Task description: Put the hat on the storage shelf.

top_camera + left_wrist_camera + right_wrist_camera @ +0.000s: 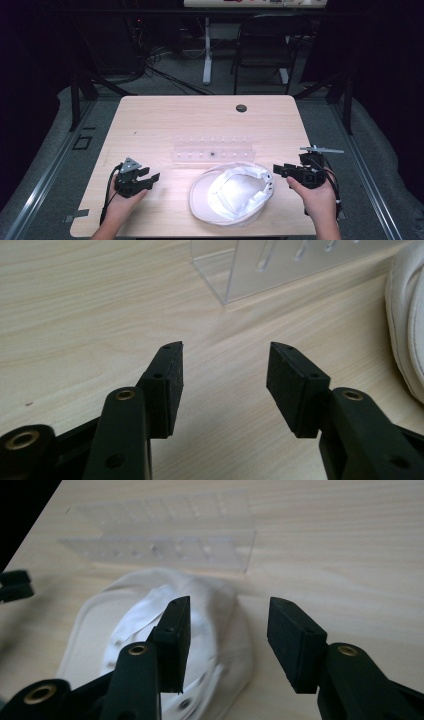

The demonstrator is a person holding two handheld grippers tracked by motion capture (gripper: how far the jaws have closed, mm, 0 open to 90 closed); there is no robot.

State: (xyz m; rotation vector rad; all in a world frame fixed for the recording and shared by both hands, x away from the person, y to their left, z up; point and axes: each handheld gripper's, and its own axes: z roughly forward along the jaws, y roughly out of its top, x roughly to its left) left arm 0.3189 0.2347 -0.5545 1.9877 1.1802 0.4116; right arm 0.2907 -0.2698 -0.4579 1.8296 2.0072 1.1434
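White fabric cap [232, 192], lying crown-down with its hollow upward, rests on the pale wooden table [150, 120] between the two grippers, just nearer than the clear acrylic rack [212, 150]. The left gripper [150, 176] has jaws spread wide and empty, the cap off to its right. The right gripper [278, 170] is equally wide and empty, with the cap's rim just ahead of its tips. For a secure pick, each gripper should straddle the stitched rim edge, not the loose crown cloth, before closing.
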